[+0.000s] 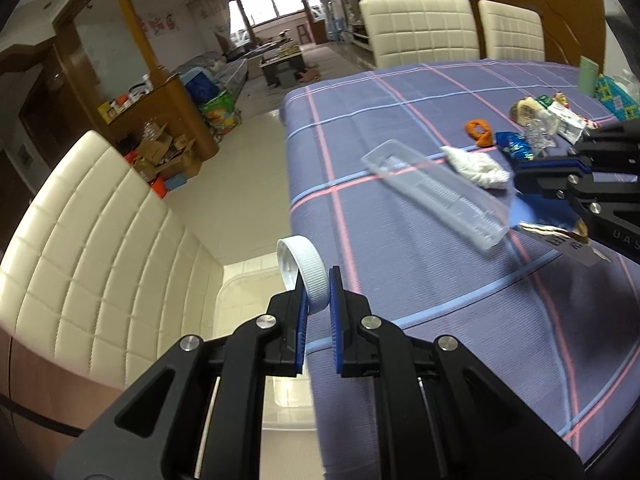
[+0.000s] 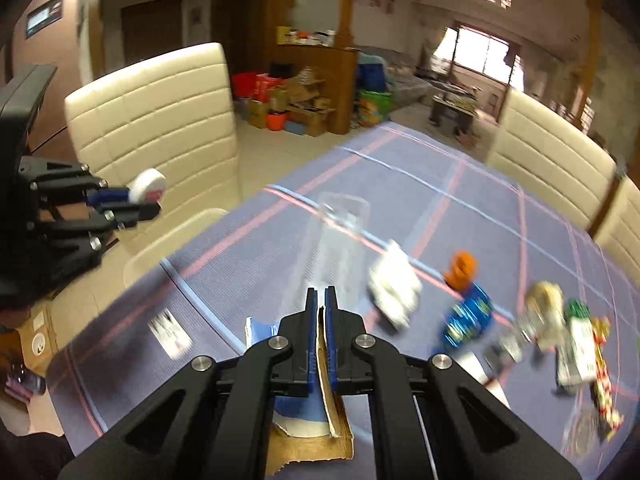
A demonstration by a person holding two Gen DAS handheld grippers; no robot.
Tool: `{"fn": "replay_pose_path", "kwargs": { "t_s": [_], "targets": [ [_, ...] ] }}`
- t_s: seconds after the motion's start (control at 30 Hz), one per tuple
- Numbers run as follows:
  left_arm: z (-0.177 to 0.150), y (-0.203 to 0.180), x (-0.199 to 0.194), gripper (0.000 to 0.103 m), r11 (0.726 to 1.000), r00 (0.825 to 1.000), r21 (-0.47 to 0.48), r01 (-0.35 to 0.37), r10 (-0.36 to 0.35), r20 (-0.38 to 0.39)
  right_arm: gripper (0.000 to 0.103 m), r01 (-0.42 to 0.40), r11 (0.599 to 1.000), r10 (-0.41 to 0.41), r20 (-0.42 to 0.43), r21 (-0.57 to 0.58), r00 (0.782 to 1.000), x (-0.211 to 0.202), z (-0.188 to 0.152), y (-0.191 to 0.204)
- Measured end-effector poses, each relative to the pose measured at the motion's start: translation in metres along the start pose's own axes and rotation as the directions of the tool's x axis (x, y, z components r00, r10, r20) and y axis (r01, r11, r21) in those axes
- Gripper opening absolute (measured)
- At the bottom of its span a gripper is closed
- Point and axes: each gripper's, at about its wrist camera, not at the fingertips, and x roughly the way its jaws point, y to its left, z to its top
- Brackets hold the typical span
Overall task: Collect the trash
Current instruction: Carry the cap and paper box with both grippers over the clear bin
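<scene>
My left gripper (image 1: pixel 318 294) jaws pinch the white bottle cap (image 1: pixel 304 272) over the clear bin (image 1: pixel 244 300) at six o'clock off the surface (image 1: pixel 420 280) edge; my right gripper (image 2: pixel 321 300) jaws clamp torn cardboard (image 2: pixel 320 424).

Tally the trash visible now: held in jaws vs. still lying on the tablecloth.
Held: 2, white ribbed plastic bottle cap in left gripper, torn blue-and-brown cardboard piece in right gripper.
Clear plastic tray: 1
White crumpled tissue: 1
Orange peel scrap: 1
Blue foil wrapper: 1
Far wrapper cluster: count unclear
Total: 6 plus.
</scene>
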Motion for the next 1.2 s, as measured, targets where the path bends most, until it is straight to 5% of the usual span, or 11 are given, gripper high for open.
{"fn": "replay_pose_path", "kwargs": {
  "t_s": [0.5, 0.83, 1.2],
  "targets": [
    [-0.019, 0.064, 0.013, 0.011, 0.985, 0.992, -0.122, -0.123, 0.12, -0.037, 0.004, -0.136, 0.982, 0.139, 0.013, -0.132, 0.99, 0.055, 0.071, 0.064],
    [-0.029, 0.109, 0.037, 0.011, 0.951, 0.983, -0.251, -0.182, 0.168, -0.077, 0.004, -0.196, 0.975, 0.198, 0.007, -0.109, 0.98, 0.099, 0.106, 0.084],
    [-0.036, 0.123, 0.073, 0.011, 0.924, 0.975, -0.318, -0.213, 0.18, -0.129, 0.004, -0.191, 0.976, 0.189, -0.028, -0.101, 0.982, 0.141, 0.122, 0.096]
  ]
}}
